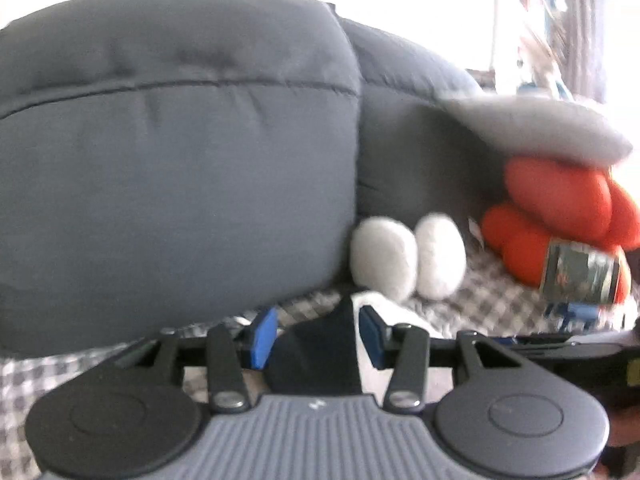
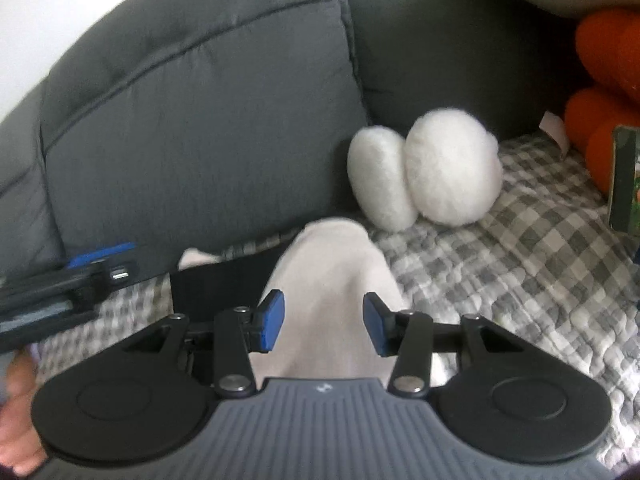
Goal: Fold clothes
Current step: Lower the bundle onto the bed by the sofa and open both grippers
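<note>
In the left wrist view, a dark piece of clothing point(image 1: 316, 356) rises between the blue pads of my left gripper point(image 1: 317, 336), whose jaws stand wide apart; white fabric point(image 1: 386, 310) lies just right of it. In the right wrist view, a pale white garment point(image 2: 332, 276) runs forward between the fingers of my right gripper point(image 2: 325, 326), which is also open. A black band of cloth point(image 2: 216, 284) lies to its left. The left gripper's blue pad point(image 2: 102, 258) shows at the left edge of that view.
Everything lies on a grey-and-white checked blanket point(image 2: 500, 280) on a grey sofa, with back cushions point(image 1: 180, 168) close ahead. Two white round plush pads point(image 2: 424, 172) lean on the cushions. An orange plush point(image 1: 560, 200), a printed can point(image 1: 580, 276) and a light grey pillow point(image 1: 540, 124) are at the right. A hand point(image 2: 16, 400) shows at the lower left.
</note>
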`<state>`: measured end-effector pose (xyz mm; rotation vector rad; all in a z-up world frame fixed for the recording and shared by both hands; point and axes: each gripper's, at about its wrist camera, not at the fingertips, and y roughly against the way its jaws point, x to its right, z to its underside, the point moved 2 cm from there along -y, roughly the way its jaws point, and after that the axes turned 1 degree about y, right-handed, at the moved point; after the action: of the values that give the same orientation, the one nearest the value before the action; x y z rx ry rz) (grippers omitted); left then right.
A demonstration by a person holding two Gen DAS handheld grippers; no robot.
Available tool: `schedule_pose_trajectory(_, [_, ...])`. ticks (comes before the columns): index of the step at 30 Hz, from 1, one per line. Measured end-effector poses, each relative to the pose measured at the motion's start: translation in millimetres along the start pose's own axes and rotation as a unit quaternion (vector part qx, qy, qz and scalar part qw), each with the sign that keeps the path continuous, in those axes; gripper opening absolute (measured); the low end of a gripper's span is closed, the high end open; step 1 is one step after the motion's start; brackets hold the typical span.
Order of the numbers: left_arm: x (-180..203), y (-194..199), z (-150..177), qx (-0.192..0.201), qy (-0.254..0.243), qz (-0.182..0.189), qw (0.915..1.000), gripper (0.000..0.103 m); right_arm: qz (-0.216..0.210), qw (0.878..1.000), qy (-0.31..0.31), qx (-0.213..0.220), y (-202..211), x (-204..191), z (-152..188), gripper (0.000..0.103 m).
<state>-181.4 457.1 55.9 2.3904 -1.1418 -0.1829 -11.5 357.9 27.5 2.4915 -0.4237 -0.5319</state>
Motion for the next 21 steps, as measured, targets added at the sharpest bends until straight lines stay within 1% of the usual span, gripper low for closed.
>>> schedule_pose_trajectory(2, [1, -16, 7, -0.012, -0.02, -0.019, 0.9995, 0.041, 0.003, 1.0, 0.01, -0.005, -3, -2, 6, 0.048])
schedule_pose_trajectory(4, [-2, -31, 15, -0.034, -0.031, -0.027, 0.9986, 0.036, 0.007, 1.0, 0.02, -0.01, -6, -4, 11, 0.048])
schedule_pose_trajectory(6, [-8, -43, 23, -0.062, -0.029, -0.033, 0.9971, 0.03, 0.01, 0.999, 0.03, -0.016, -9, -6, 17, 0.048])
schedule_pose_trajectory(7, [-11, -47, 26, -0.072, -0.025, -0.037, 0.9964, 0.024, 0.012, 0.999, 0.035, -0.018, -10, -7, 19, 0.048])
schedule_pose_trajectory(8, [-14, -49, 30, -0.079, -0.02, -0.038, 0.996, 0.021, 0.014, 0.999, 0.041, -0.021, -12, -8, 22, 0.048])
schedule_pose_trajectory(13, [-20, -53, 37, -0.085, -0.013, -0.038, 0.9956, 0.02, 0.014, 0.999, 0.049, -0.018, -19, -10, 32, 0.051])
schedule_pose_trajectory(16, [-20, -54, 36, -0.09, -0.01, -0.038, 0.9952, 0.02, 0.018, 0.998, 0.057, -0.021, -17, -13, 31, 0.051])
schedule_pose_trajectory(18, [-20, -55, 36, -0.092, -0.007, -0.036, 0.9951, 0.02, 0.019, 0.998, 0.055, -0.022, -13, -16, 27, 0.053])
schedule_pose_trajectory(19, [-21, -55, 35, -0.093, -0.005, -0.034, 0.9951, 0.02, 0.009, 0.998, 0.057, -0.022, -10, -20, 26, 0.055])
schedule_pose_trajectory(21, [-23, -57, 36, -0.094, 0.003, -0.03, 0.9952, 0.02, -0.019, 0.997, 0.074, -0.023, -3, -33, 26, 0.056])
